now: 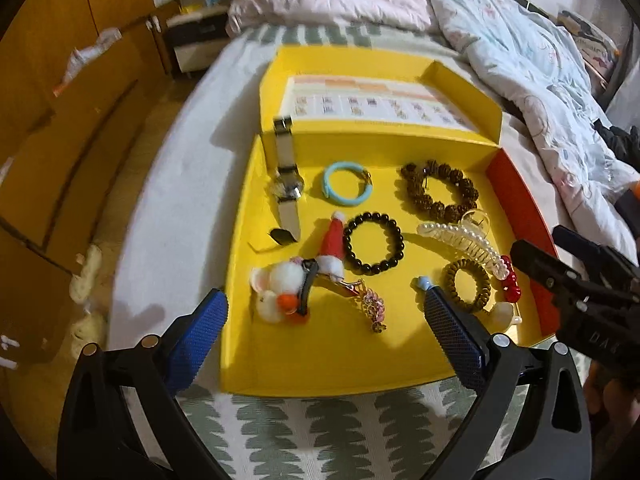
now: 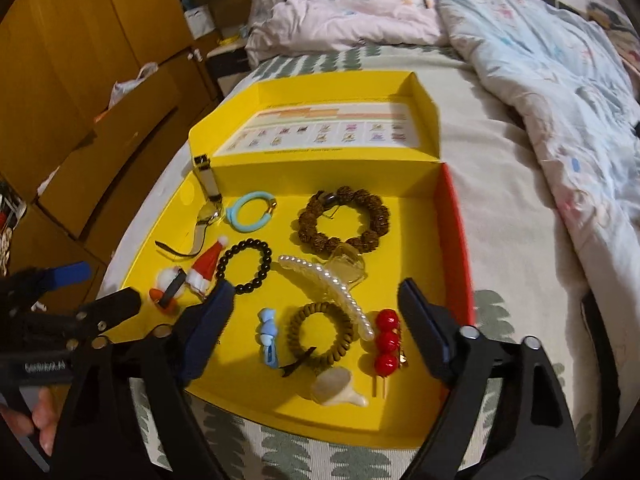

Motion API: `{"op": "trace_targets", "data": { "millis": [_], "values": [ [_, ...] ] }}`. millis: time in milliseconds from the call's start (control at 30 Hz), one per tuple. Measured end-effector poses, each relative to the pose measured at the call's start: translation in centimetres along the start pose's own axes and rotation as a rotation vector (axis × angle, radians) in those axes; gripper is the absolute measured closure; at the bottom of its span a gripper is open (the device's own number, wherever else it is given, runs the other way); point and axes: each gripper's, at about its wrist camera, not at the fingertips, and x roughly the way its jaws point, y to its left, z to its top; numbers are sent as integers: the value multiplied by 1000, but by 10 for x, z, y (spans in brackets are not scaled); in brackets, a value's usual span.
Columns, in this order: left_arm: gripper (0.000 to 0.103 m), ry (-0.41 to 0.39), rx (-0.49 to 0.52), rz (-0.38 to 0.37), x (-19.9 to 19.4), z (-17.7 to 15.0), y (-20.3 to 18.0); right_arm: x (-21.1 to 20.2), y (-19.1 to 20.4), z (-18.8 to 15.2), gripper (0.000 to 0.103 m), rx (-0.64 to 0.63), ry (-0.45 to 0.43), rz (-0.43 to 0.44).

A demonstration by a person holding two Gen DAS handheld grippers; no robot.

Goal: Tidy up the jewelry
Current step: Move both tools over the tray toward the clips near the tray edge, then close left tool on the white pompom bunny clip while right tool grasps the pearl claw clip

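Here, glossy round beads (image 2: 244, 266); smooth yellow tray (image 2: 360, 416)

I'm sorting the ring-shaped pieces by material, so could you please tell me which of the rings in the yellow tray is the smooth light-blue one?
It is the light-blue ring at the back of the yellow tray, between the watch and the brown knobbly bead bracelet. The black bead bracelet and olive spiral hair tie lie nearer.

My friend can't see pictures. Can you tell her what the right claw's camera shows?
An open yellow box on a bed holds jewelry: a black bead bracelet, a brown bead bracelet, a pearl hair clip and red beads. The right claw hovers open above them.
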Motion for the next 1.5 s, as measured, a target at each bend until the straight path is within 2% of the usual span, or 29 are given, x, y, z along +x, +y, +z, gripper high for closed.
{"op": "trace_targets", "data": {
  "millis": [67, 133, 367, 433, 500, 533, 800, 1033, 1133, 1233, 1500],
  "values": [
    [6, 29, -20, -16, 8, 4, 5, 5, 0, 2, 24, -10, 8, -10],
    [6, 31, -19, -6, 13, 8, 8, 12, 0, 4, 30, -15, 23, -11],
    [7, 56, -20, -24, 26, 14, 18, 26, -6, 7, 36, -5, 58, -17],
    [20, 72, -20, -39, 31, 13, 21, 30, -5, 6, 38, -14, 65, -22],
    [28, 102, -16, -50, 37, 11, 23, 32, -3, 5, 38, -22, 73, -27],
    [29, 113, -20, -58, 40, 10, 24, 33, -3, 5, 38, -24, 75, -27],
    [29, 153, -29, -56, 56, 6, 32, 36, -1, 2, 38, -33, 85, -36],
    [29, 149, 1, -39, 60, 5, 27, 47, -2, 0, 38, -49, 98, -74],
    [29, 178, 0, -54, 68, 3, 22, 54, -4, -1, 38, -43, 112, -83],
    [29, 178, 15, -22, 74, 3, 18, 59, -7, -1, 38, -42, 121, -90],
    [29, 185, -2, -28, 80, 4, 22, 77, -3, 4, 38, -65, 163, -112]
  ]
}}
